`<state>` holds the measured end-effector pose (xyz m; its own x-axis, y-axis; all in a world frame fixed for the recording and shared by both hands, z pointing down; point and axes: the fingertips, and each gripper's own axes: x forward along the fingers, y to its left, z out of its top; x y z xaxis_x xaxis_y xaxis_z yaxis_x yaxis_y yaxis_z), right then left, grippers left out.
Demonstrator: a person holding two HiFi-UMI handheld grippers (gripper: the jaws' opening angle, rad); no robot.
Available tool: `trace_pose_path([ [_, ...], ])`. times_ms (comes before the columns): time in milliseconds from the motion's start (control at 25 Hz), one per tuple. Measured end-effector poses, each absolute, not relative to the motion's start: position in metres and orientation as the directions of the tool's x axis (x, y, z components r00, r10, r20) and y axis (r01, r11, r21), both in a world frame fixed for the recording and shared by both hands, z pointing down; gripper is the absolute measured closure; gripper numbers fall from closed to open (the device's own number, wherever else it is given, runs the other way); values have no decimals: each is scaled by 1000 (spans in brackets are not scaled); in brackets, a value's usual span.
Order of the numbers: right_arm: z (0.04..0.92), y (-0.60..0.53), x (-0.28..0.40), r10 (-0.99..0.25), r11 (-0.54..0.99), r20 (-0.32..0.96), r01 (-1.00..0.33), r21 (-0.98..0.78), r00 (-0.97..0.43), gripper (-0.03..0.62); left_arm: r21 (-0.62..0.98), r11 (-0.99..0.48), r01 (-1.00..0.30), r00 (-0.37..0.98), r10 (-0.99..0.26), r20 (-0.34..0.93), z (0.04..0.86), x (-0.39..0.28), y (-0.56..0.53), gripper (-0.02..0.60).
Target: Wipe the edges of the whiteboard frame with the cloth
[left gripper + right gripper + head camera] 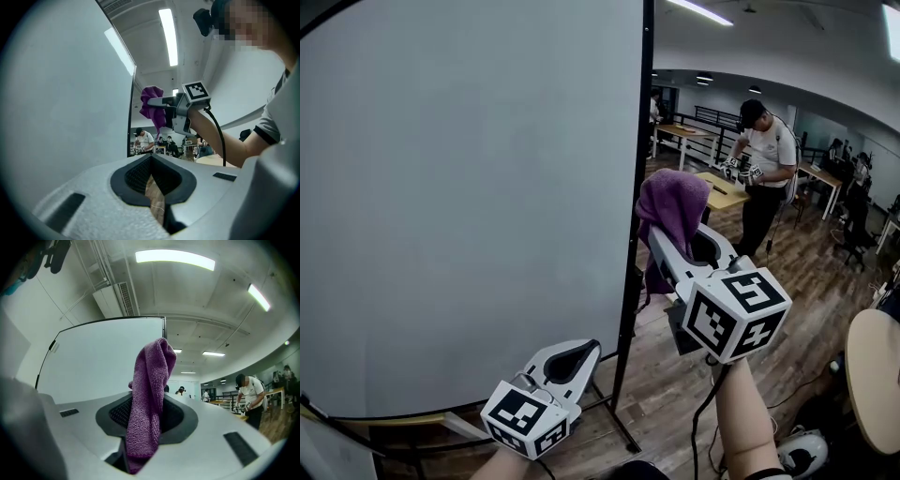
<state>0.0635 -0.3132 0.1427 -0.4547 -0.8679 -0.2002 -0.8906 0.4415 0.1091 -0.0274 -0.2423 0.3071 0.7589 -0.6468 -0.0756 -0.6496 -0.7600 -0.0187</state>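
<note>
The right gripper (146, 420) is clamping a purple cloth (150, 394); its jaws are closing on the lower fold while the rest is standing up above the tips. In the head view, the cloth is hanging just to the right of the black right edge of the whiteboard frame (639, 187), about halfway up. Contact with that edge cannot be confirmed: the left gripper view is showing a narrow gap between the two.

The left gripper (584, 350) is hanging low and near, below the whiteboard (469, 187), with its jaws drawn together to a thin slit and nothing between them. Only the wooden floor (675, 394) is showing through.

Progress, as a judgement: the cloth is positioned for the right vertical edge, and no wiped stretch is distinguishable. The top, bottom and left edges are showing no sign of attention, so most of the frame appears to be left to do.
</note>
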Motion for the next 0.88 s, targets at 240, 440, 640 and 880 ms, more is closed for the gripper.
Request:
trace_pose_path([
  [240,130,-327,66,-870,421,-221,-898,129,-440,471,20,-787,-616,785,-616,-68,320,-21,-249,565],
  [440,95,-357,59,-875,405,-236,-906,127,-424,471,28,-804,-593,802,-594,-64,305,-29,-269,565],
  [640,82,-367,61,-871,401,-259,-909,114,-417,471,23,-821,-571,819,-571,-60,315,-24,-274,565],
  [880,37,-376,59,-869,368,-300,-919,141,-394,471,15,-836,-549,834,-548,-66,301,-26,-282,565],
])
